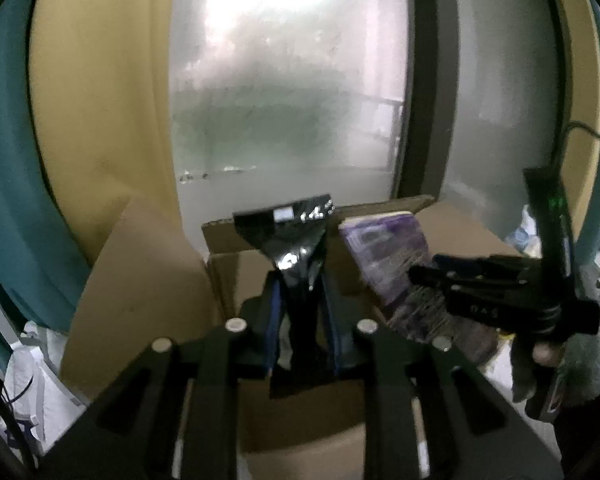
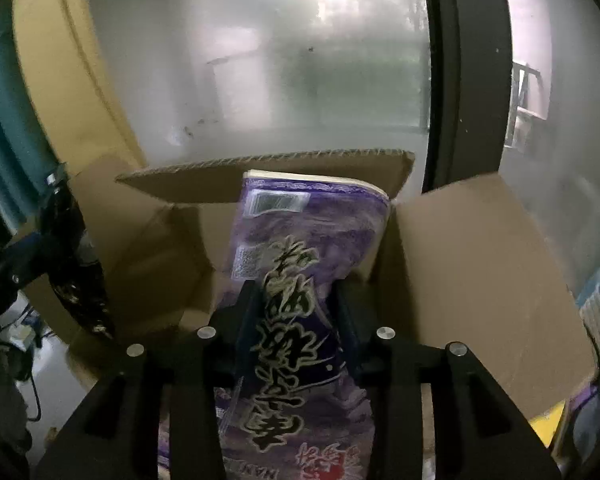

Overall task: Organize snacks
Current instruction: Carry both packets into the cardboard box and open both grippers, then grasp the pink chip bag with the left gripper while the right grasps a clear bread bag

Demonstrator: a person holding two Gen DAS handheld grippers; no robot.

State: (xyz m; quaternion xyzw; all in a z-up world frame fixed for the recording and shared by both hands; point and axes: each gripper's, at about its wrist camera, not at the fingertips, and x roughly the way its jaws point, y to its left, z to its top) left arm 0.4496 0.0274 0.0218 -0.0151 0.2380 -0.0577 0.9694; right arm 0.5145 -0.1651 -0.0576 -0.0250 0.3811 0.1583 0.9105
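With the left gripper (image 1: 298, 280) pinching a black snack pouch (image 1: 290, 236) and the right gripper (image 2: 300, 300) clamping a purple snack bag (image 2: 300, 240), both centre-frame over the open cardboard box (image 2: 480, 260), either slippery packet could snag a flap and miss.

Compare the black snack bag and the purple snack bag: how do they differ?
The black snack bag is dark and glossy; the purple snack bag carries large brush-style lettering. The black one sits in the left gripper, the purple one in the right gripper. Both are held above the open cardboard box.
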